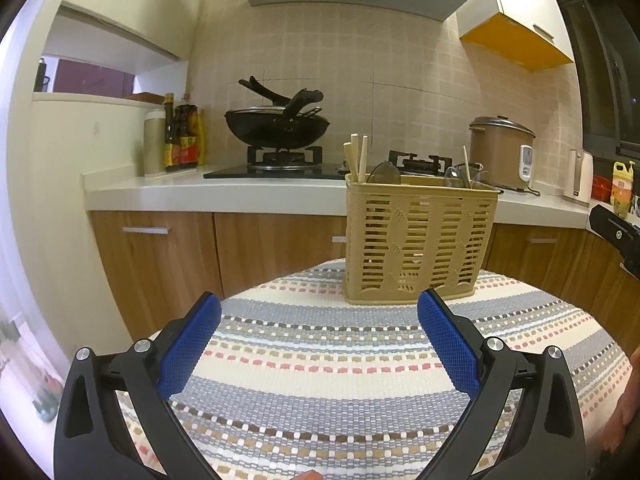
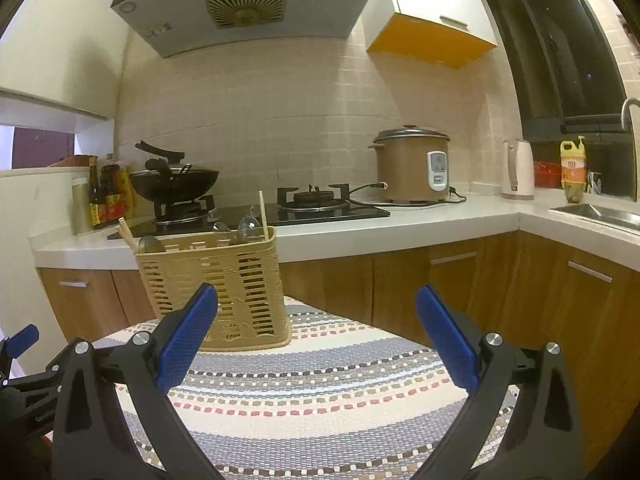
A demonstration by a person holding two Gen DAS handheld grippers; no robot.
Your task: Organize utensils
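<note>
A tan slatted utensil basket (image 1: 416, 240) (image 2: 224, 284) stands upright at the far edge of the striped woven mat (image 1: 328, 364) (image 2: 320, 396). Wooden chopsticks (image 1: 357, 158) (image 2: 128, 234) stick up from its left end, one more chopstick (image 2: 263, 214) from its right end, and spoon bowls (image 1: 384, 172) (image 2: 248, 226) show above the rim. My left gripper (image 1: 319, 312) is open, near side of the basket, nothing between its blue pads (image 1: 188, 348). My right gripper (image 2: 317, 304) is open and empty, the basket behind its left finger (image 2: 184, 344).
Behind the mat runs a white counter (image 1: 224, 192) with a gas hob, a black wok (image 1: 276, 124), sauce bottles (image 1: 182, 136), a rice cooker (image 2: 412, 164), a kettle (image 2: 518, 168) and a sink (image 2: 600, 212). Wooden cabinets stand below. A hand shows at the right edge (image 1: 624, 408).
</note>
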